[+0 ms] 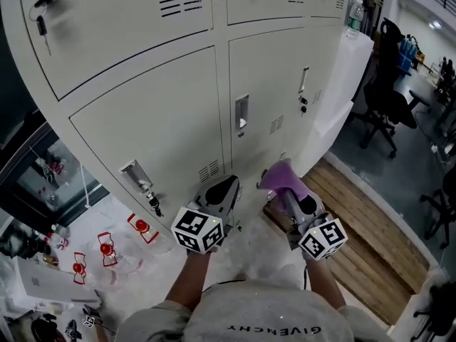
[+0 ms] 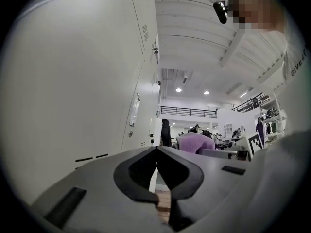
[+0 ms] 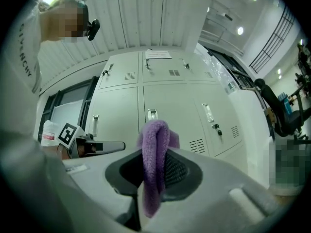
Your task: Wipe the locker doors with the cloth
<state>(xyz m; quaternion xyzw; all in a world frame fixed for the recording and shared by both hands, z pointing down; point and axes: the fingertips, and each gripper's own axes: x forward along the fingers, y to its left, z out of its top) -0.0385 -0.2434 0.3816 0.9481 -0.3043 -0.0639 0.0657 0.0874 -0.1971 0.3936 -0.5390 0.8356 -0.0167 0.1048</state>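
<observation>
Purple cloth pinched in my R gripper, low by the locker doors.
From the head cam I look steeply down at a grey locker bank. My R gripper's jaws are clamped on the cloth, folded over w/ a loop sticking up past the tips; it sits near the bottom edge of the lower middle door, whether touching I can't tell. My L gripper is just beside it on the left, jaws pressed together at the tips w/ nothing between. A key dangles left of the L gripper. Wood floor lies on the right.
</observation>
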